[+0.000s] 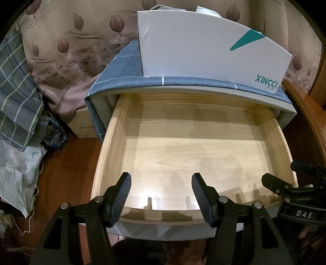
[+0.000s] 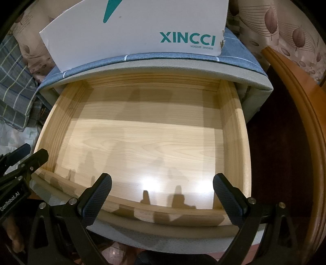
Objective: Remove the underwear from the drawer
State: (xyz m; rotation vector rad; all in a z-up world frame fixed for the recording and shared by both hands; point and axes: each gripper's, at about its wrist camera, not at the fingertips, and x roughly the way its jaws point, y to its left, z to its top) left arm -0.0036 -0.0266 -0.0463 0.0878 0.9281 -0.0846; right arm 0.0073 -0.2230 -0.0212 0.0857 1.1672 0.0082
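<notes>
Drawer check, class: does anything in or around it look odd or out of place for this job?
Yes: the open drawer shows only bare wood, no underwear. Both hand-held grippers, left and right, hover open and hold nothing. The white box on top is undisturbed.

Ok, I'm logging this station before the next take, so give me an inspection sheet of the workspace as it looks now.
Surface: pulled-out wooden drawer, floor bare.
Job's things: no underwear seen in the drawer; grey and white fabric shows above the white XINCCI box on the blue-covered cabinet top.
Clutter: plaid cloth, cardboard box and plastic bags on the floor to the left.
Grippers: left gripper and right gripper, jaws open, holding nothing, over the drawer's front edge.
Cables: thin cord on the floor.
Surroundings: leaf-print curtain, wooden furniture edge at right.
</notes>
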